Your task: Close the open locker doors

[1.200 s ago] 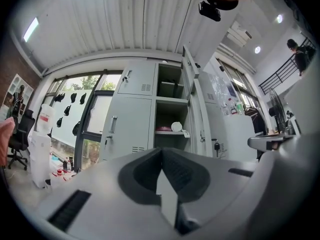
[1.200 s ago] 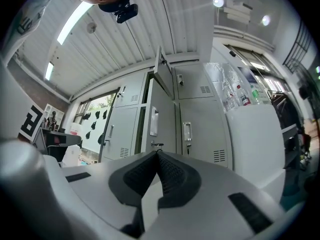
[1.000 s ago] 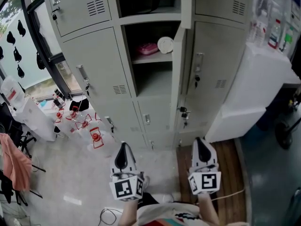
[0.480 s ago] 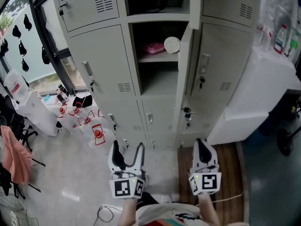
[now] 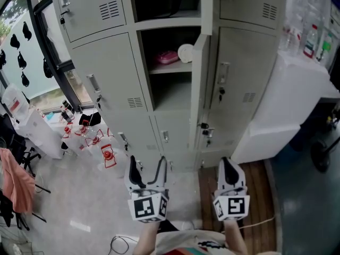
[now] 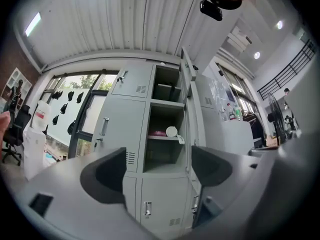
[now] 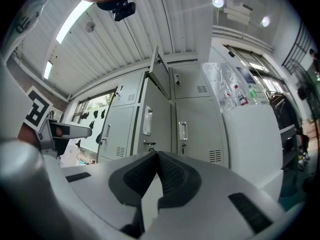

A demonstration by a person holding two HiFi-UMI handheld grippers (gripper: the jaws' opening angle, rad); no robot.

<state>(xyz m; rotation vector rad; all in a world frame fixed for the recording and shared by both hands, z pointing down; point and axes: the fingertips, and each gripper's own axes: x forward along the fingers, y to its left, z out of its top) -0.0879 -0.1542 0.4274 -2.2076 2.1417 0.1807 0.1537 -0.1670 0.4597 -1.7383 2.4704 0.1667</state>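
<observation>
Our left gripper (image 5: 148, 161) fingers just spread, empty; right gripper (image 5: 226, 162) fingers pressed together. Next we reach and swing the door (image 5: 200, 89) shut.

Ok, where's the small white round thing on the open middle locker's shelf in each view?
Head view: the small white round object sits upper centre, on the shelf beside a pink item.
Left gripper view: near the centre, on the same shelf.
Right gripper view: not in it; the compartment's inside is hidden.
Shared landmark: the open grey metal locker door, in all three.
</observation>
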